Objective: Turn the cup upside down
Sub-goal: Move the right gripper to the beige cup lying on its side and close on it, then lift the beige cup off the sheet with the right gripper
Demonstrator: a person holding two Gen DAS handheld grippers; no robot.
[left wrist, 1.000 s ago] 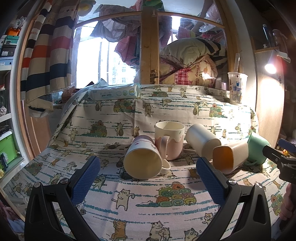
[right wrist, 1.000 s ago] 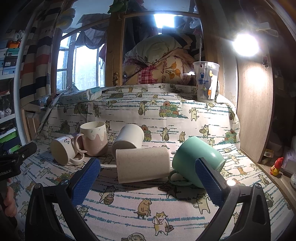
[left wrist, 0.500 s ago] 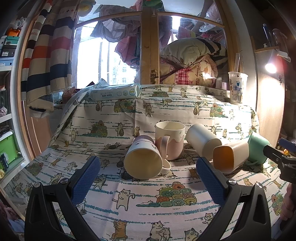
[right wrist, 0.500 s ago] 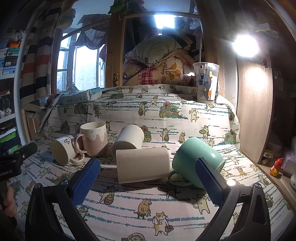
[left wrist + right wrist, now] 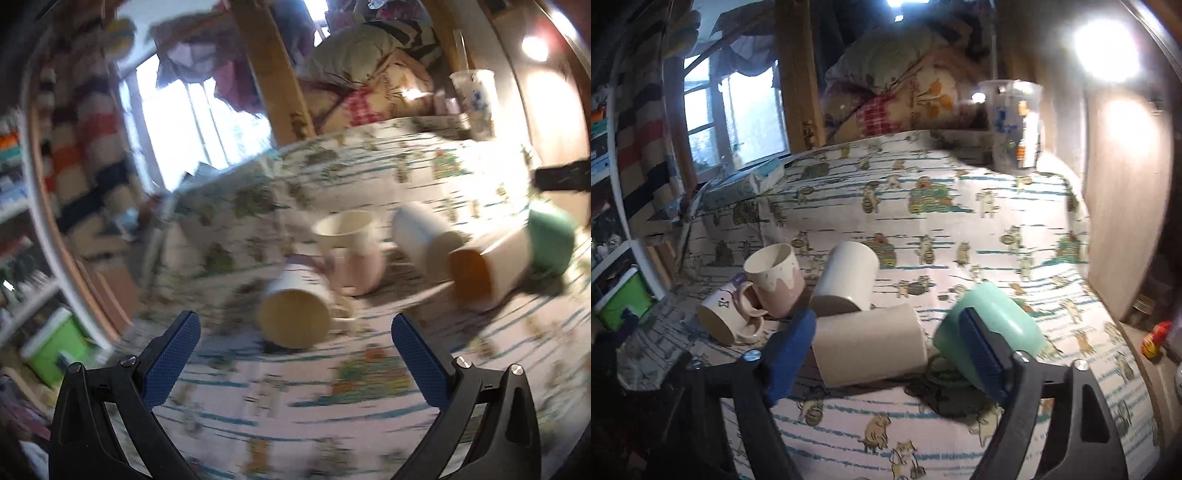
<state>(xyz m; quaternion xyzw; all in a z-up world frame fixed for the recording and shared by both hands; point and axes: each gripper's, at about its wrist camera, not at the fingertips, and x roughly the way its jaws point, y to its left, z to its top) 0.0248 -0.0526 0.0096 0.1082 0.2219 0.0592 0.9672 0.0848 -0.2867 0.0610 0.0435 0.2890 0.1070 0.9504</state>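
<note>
Several cups lie on a cat-print cloth. A white mug [image 5: 295, 314] [image 5: 720, 314] lies on its side, mouth toward the left wrist camera. A pink-and-cream mug [image 5: 351, 251] [image 5: 775, 280] stands upright behind it. A white cup [image 5: 847, 273] and a beige tumbler [image 5: 868, 343] [image 5: 487, 269] lie on their sides. A green mug [image 5: 990, 325] [image 5: 550, 240] lies at the right. My left gripper [image 5: 295, 339] is open, just in front of the white mug. My right gripper [image 5: 882, 339] is open, its fingers either side of the beige tumbler.
A clear plastic cup [image 5: 1015, 125] stands at the cloth's back right by a wooden panel [image 5: 1123, 203]. A wipes pack [image 5: 746, 184] lies at the back left near the window. A green box [image 5: 55, 343] sits low on the left. The left view is motion-blurred.
Both grippers have tilted and moved forward. The left one has neared the white mug. The right one has come up to the beige tumbler and green mug. The cups have not moved.
</note>
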